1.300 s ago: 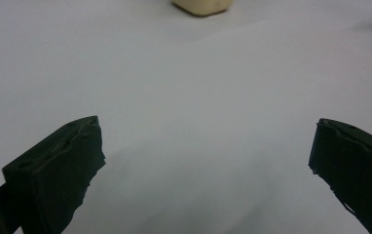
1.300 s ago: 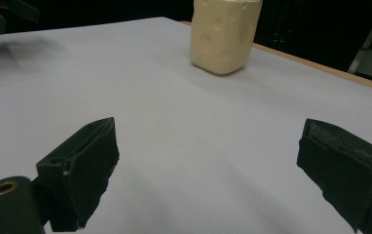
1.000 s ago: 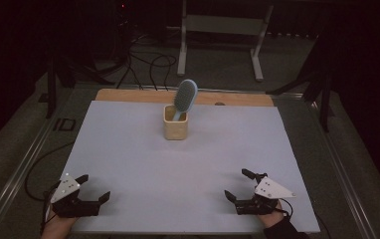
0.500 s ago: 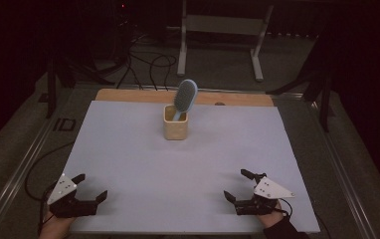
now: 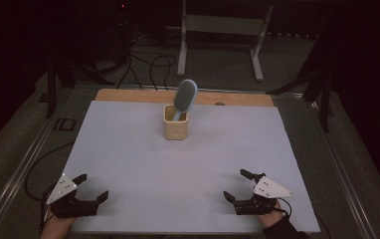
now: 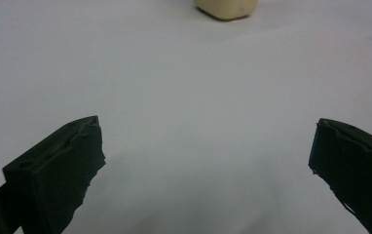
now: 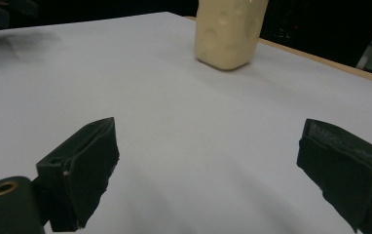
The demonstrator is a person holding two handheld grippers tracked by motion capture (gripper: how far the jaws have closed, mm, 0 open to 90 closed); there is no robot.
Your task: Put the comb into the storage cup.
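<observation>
The hairbrush [image 5: 184, 95] stands in its cup [image 5: 175, 128], well ahead of both spread, empty grippers, left [image 5: 91, 188] and right [image 5: 236, 185].

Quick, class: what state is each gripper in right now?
Left gripper: open, holding nothing.
Right gripper: open, holding nothing.

Worktop [image 5: 128, 149] is showing a smooth, matt pale sheet, with a bare wooden strip [image 5: 128, 94] lying along its far edge. Holder [image 5: 175, 128] is looking like cream, matt plastic with shallow dimples. Brush [image 5: 184, 95] is presenting a light blue plastic rim around a dark bristle pad. Gripper jaws are appearing matt black and slightly rough at the edges.
</observation>
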